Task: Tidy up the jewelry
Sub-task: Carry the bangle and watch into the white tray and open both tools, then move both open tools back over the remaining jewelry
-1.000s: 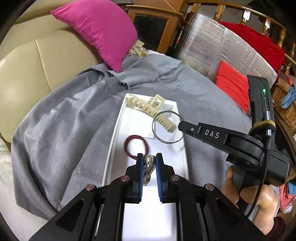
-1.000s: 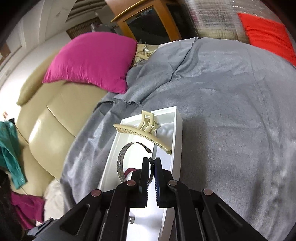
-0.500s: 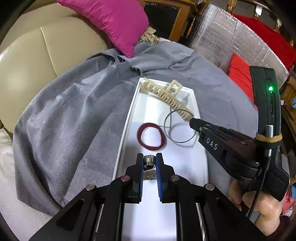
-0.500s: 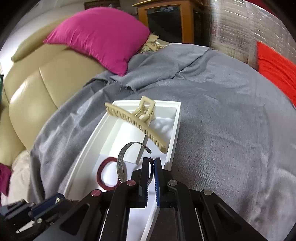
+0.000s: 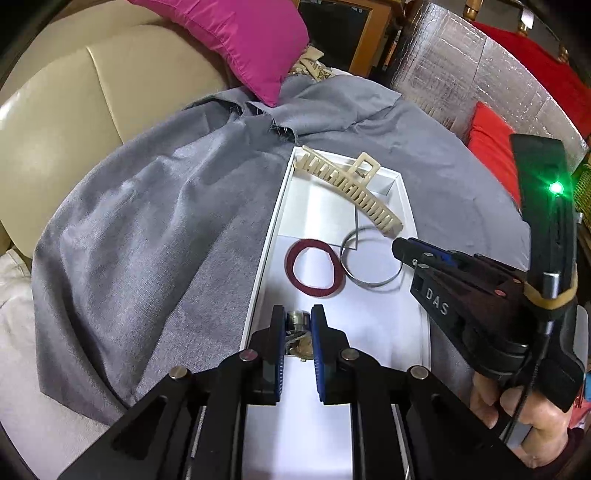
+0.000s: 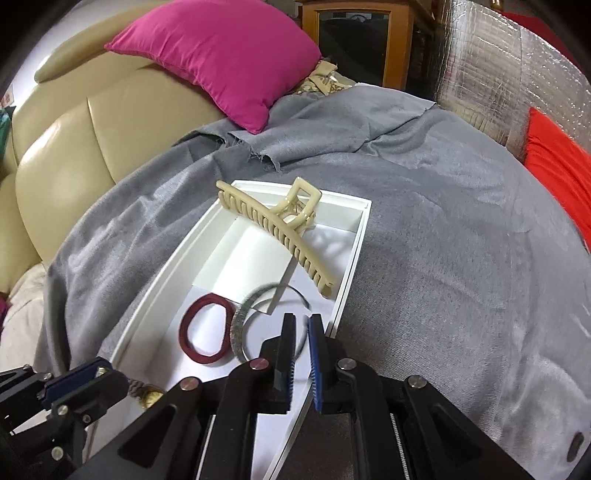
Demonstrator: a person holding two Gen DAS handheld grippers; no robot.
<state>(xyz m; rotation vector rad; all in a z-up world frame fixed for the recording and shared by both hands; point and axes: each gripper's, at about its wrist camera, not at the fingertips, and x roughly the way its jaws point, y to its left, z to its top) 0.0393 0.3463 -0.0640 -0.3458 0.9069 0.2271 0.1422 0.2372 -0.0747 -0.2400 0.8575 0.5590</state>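
A white tray (image 5: 273, 236) lies on a grey cloth. In it are a cream claw clip (image 5: 351, 186), a maroon hair tie (image 5: 314, 267) and a silver bangle (image 5: 371, 258). My left gripper (image 5: 298, 319) is shut on a metal watch (image 5: 297, 332) low over the tray's near end. My right gripper (image 6: 300, 325) has its fingers slightly apart around the bangle's rim (image 6: 258, 325); the bangle rests in the tray beside the hair tie (image 6: 205, 326). The claw clip (image 6: 280, 229) spans the tray's far end (image 6: 343, 205). The left gripper (image 6: 94, 376) and watch (image 6: 147, 397) show at lower left.
The grey cloth (image 5: 147, 229) covers a cream leather sofa (image 5: 55, 122) with a magenta pillow (image 5: 240, 33). A red cushion (image 6: 557, 173) and silver foil panel (image 6: 491, 66) stand at the right. A wooden cabinet (image 6: 354, 33) is behind.
My right gripper lowered the bangle into the tray beside the hair tie and its fingers have parted. My left gripper still holds the watch and has shifted little.
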